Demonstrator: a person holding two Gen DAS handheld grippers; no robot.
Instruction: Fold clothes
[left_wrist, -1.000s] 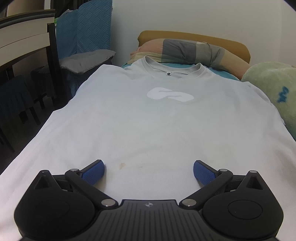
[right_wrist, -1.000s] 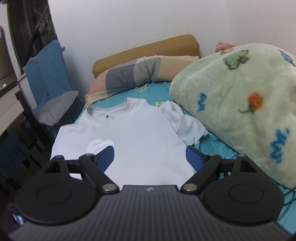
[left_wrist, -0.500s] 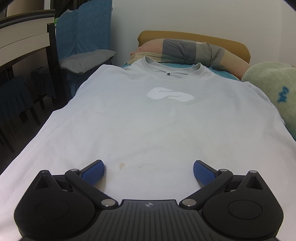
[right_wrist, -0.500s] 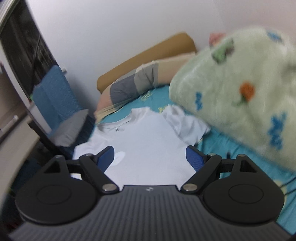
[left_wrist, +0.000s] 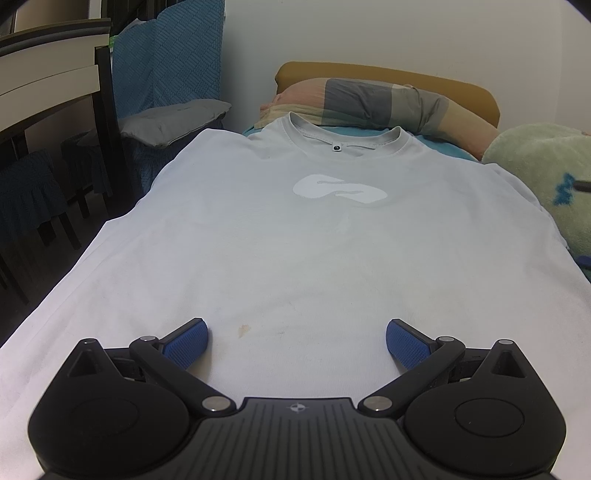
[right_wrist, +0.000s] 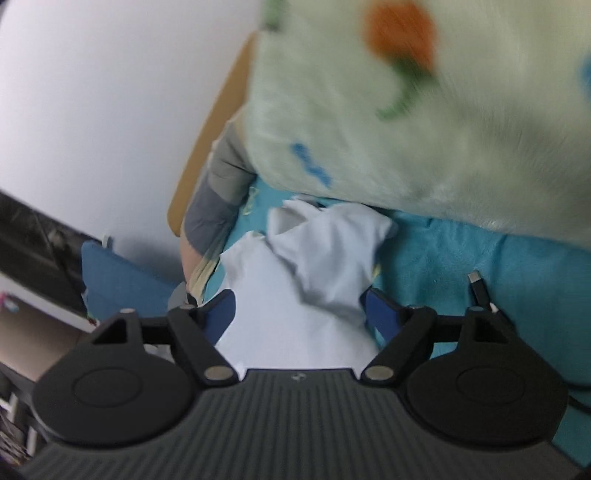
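Left wrist view: white cotton T-shirt (left_wrist: 295, 240) spread flat on bed, collar toward striped pillow (left_wrist: 369, 103). Left tongs (left_wrist: 295, 341) spread wide, low over hem, gripping nothing. No containers.

Right wrist view, blurred: right tongs (right_wrist: 299, 314) spread, empty, above crumpled sleeve (right_wrist: 332, 251) beside green fleece blanket (right_wrist: 424, 110). Judged step: first fold unstarted; next, pinch sleeve, fold inward.

The right tool (right_wrist: 299, 314) has swung toward the rumpled sleeve (right_wrist: 328, 251) of the white T-shirt (right_wrist: 288, 317), which now lies between its spread fingers. The green blanket (right_wrist: 424, 110), blurred, now fills the view from 12 to 3 o'clock.
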